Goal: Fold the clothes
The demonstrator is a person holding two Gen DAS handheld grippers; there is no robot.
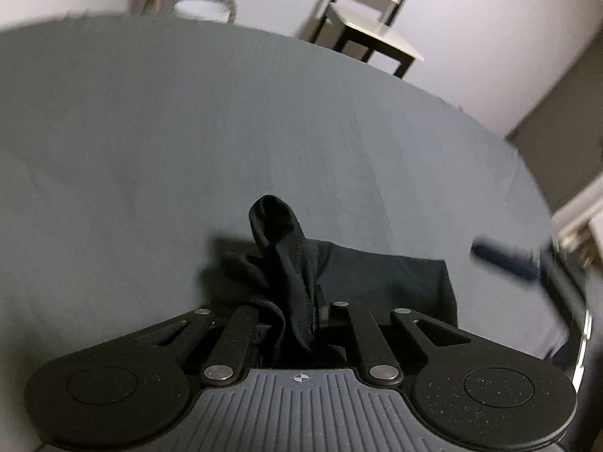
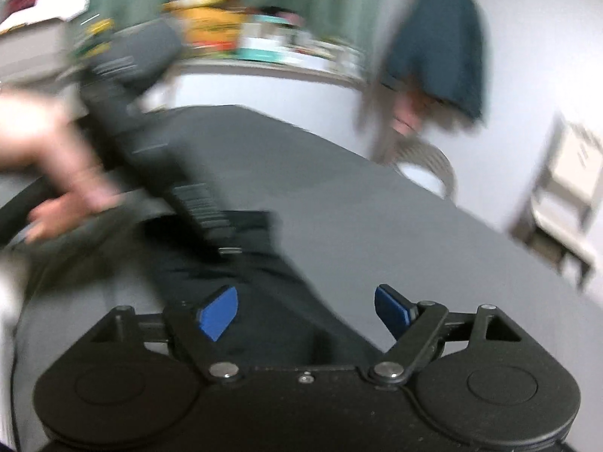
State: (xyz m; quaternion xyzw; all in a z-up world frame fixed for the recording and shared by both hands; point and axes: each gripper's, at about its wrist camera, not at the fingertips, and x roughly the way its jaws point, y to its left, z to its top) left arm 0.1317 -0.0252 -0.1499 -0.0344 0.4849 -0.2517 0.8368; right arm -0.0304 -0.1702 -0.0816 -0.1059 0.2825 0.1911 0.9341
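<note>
A black garment (image 1: 377,275) lies on the grey table cover (image 1: 188,132) near the front edge. My left gripper (image 1: 297,312) is shut on a bunched fold of the black garment, which sticks up between the fingers. In the right wrist view the same black garment (image 2: 241,286) stretches under my right gripper (image 2: 305,310), whose blue pads (image 2: 218,312) stand wide apart with nothing between them. The left gripper tool (image 2: 150,143) and the person's hand (image 2: 56,173) holding it cross the left of that blurred view. A blue fingertip of the right gripper (image 1: 505,260) shows at the right edge of the left wrist view.
A dark-legged chair (image 1: 373,34) with a pale seat stands beyond the table's far edge. A woven chair back with a white bowl-like thing (image 1: 203,7) sits at the far left. A cluttered shelf (image 2: 264,49) and a hanging dark blue cloth (image 2: 444,45) are behind the table.
</note>
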